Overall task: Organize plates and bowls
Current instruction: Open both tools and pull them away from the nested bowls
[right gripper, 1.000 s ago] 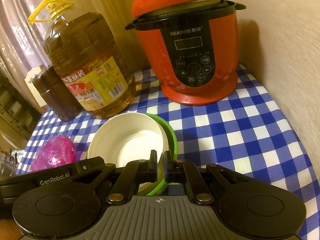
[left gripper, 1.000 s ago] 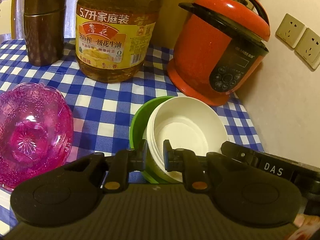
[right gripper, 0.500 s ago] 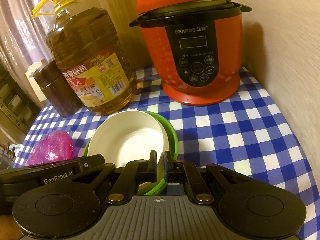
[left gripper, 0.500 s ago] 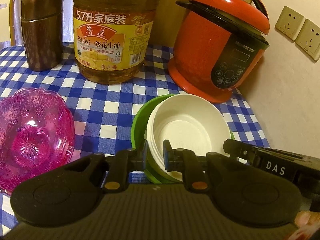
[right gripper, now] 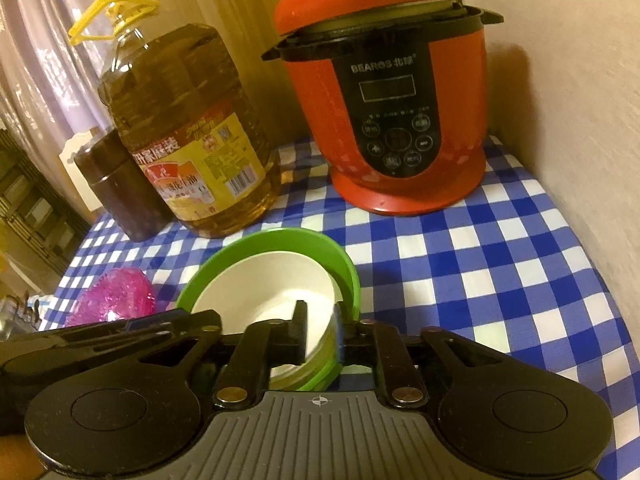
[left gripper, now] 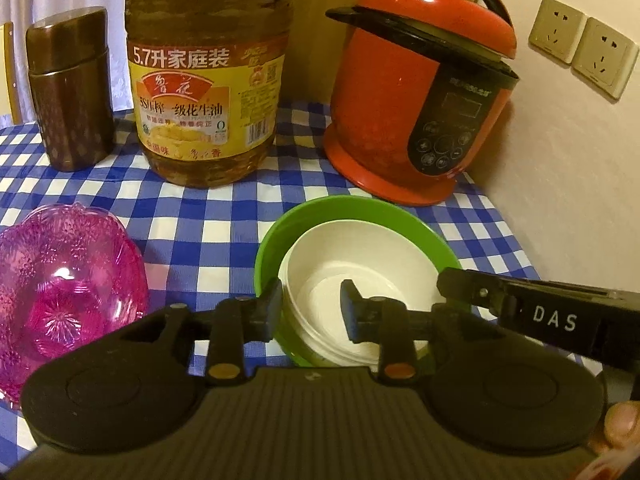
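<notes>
A white bowl (left gripper: pixel 360 276) sits nested inside a green bowl (left gripper: pixel 316 212) on the blue checked tablecloth (left gripper: pixel 192 216). My left gripper (left gripper: pixel 312 312) is open, its fingers straddling the near rims of both bowls. My right gripper (right gripper: pixel 318 336) is partly open around the bowls' right rims; the white bowl (right gripper: pixel 256 288) and green bowl (right gripper: pixel 304 240) show there too. A pink glass bowl (left gripper: pixel 60 292) stands apart at the left, also in the right wrist view (right gripper: pixel 112 296).
A large oil bottle (left gripper: pixel 204 80), a brown canister (left gripper: pixel 68 92) and a red pressure cooker (left gripper: pixel 416 96) stand at the back. A wall with sockets (left gripper: pixel 580 52) bounds the right side. The right gripper's body (left gripper: pixel 540 316) reaches in from the right.
Both grippers have opened: the left widely, the right a little, loosening their hold on the stacked bowls' rims. The bowls now sit lower and level on the cloth.
</notes>
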The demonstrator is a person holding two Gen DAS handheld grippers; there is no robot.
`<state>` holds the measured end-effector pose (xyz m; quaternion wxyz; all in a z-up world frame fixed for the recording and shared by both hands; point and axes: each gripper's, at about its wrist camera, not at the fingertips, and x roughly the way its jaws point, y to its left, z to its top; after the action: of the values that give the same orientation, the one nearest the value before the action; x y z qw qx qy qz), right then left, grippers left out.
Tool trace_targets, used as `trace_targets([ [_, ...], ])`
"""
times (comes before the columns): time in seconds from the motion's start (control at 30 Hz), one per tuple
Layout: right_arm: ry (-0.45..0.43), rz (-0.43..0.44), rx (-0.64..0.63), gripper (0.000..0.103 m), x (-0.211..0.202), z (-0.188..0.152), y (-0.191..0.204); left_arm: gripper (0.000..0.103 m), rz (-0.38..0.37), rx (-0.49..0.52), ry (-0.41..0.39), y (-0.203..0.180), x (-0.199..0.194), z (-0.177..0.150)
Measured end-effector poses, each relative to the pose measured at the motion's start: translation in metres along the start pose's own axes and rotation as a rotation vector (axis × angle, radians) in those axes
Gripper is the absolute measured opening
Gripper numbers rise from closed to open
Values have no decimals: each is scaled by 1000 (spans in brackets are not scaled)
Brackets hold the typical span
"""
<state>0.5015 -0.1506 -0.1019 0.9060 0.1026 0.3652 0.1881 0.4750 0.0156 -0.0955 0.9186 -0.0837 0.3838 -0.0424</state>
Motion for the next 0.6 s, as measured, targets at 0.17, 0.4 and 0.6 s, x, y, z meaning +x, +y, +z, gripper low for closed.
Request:
trace_targets([
  [0.17, -31, 2, 4, 32, -10, 0, 0, 32, -3, -16, -44, 6, -12, 0],
  [0.4, -51, 14, 32, 35, -34, -6, -1, 32, -20, -95, -74, 21, -41, -7],
  [0.6, -50, 8, 57, 36, -67, -18, 3, 32, -39, -127, -70, 23, -75, -23],
])
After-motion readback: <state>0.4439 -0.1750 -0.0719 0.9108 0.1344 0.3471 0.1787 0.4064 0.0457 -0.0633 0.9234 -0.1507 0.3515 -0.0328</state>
